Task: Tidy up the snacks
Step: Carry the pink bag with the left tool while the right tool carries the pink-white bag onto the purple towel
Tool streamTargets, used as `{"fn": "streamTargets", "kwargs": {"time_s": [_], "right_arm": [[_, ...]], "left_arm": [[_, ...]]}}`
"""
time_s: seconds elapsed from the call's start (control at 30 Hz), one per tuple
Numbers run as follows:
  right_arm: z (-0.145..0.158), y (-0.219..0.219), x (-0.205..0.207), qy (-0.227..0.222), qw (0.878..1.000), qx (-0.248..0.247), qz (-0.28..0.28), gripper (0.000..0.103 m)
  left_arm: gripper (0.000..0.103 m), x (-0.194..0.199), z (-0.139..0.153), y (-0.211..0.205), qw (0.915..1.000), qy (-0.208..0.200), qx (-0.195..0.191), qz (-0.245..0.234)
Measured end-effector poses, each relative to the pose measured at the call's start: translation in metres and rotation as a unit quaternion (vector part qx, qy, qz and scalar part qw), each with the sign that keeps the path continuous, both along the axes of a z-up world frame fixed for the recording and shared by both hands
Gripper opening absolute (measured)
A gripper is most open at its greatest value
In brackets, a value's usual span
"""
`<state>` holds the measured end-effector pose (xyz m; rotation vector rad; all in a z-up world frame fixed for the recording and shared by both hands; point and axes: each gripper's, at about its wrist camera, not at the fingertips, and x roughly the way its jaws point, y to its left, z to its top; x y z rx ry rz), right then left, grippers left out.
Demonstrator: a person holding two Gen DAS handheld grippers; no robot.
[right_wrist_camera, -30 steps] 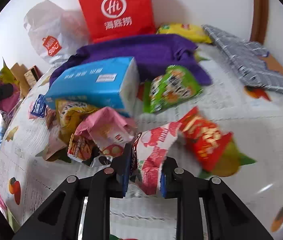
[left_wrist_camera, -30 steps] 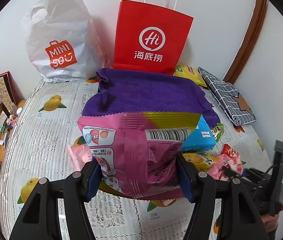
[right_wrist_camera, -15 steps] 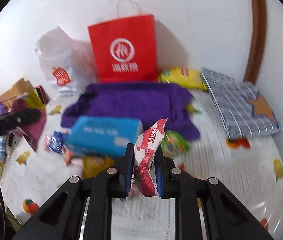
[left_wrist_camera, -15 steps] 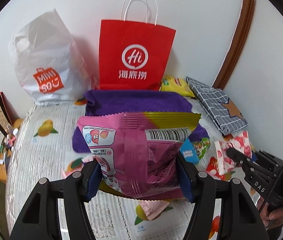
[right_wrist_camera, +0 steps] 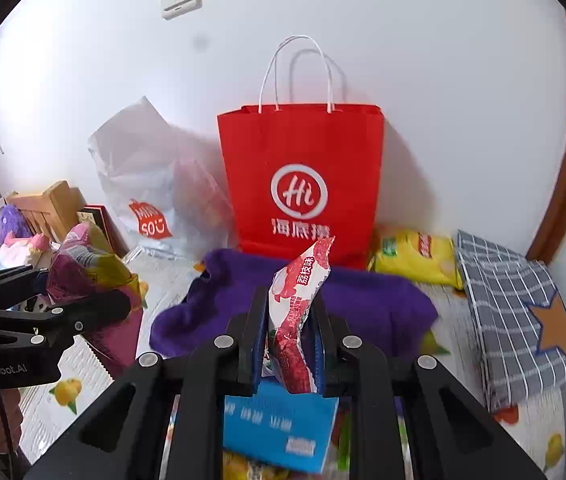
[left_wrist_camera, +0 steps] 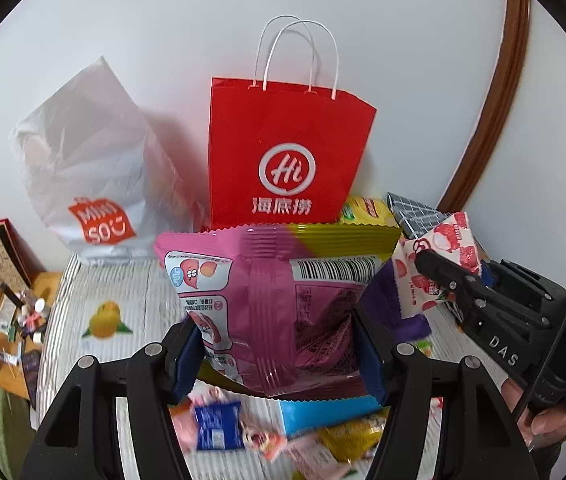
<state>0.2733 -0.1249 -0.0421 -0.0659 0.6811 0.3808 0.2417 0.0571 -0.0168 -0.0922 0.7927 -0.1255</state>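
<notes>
My left gripper [left_wrist_camera: 279, 354] is shut on a pink and yellow snack bag [left_wrist_camera: 275, 292], held up in front of the red paper bag [left_wrist_camera: 287, 152]. My right gripper [right_wrist_camera: 289, 344] is shut on a slim red and white lychee snack packet [right_wrist_camera: 297, 304], lifted above the table. In the left wrist view that packet [left_wrist_camera: 437, 264] and the right gripper [left_wrist_camera: 443, 276] show at the right. In the right wrist view the left gripper [right_wrist_camera: 83, 300] and its pink bag [right_wrist_camera: 83, 268] show at the left. The red paper bag [right_wrist_camera: 303, 176] stands open against the wall.
A white plastic shopping bag [left_wrist_camera: 87, 172] leans beside the red bag. A purple cloth [right_wrist_camera: 363, 304], yellow chip bag [right_wrist_camera: 415, 256], grey checked pouch [right_wrist_camera: 515, 320] and blue tissue box [right_wrist_camera: 279, 424] lie on the fruit-print tablecloth [left_wrist_camera: 107, 292] with several loose snacks [left_wrist_camera: 219, 426].
Both grippers have risen from the table with their snacks. The right gripper pulled the lychee packet out of the snack pile and tightened on it. The red bag now stands further below the cameras.
</notes>
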Motion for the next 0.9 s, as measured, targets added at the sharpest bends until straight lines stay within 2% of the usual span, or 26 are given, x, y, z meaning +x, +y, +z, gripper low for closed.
{"fn": "streamTargets", "kwargs": {"time_s": [0.3, 0.47, 0.57, 0.63, 0.7, 0.9], "right_arm": [[-0.004, -0.003, 0.052, -0.004, 1.000, 0.002, -0.002, 0.019], [-0.019, -0.009, 0.082, 0.005, 1.000, 0.000, -0.003, 0.019], [-0.038, -0.014, 0.098, 0.022, 1.000, 0.009, -0.006, 0.019], [-0.051, -0.013, 0.109, 0.043, 0.999, -0.006, 0.000, 0.019], [-0.060, -0.015, 0.114, 0.043, 0.999, -0.007, -0.002, 0.019], [-0.081, -0.017, 0.125, 0.063, 0.998, -0.022, 0.013, 0.019]], "left_arm": [[0.063, 0.062, -0.005, 0.004, 0.9999, 0.006, -0.011, 0.000], [0.063, 0.096, -0.014, 0.006, 0.9999, 0.010, -0.011, 0.006], [0.063, 0.113, -0.033, 0.011, 0.9997, 0.021, -0.012, 0.006], [0.063, 0.122, -0.053, 0.014, 0.9994, 0.033, -0.014, 0.006], [0.063, 0.138, -0.073, 0.015, 0.9976, 0.068, -0.010, 0.008], [0.063, 0.152, -0.094, 0.025, 0.9957, 0.091, -0.012, 0.011]]}}
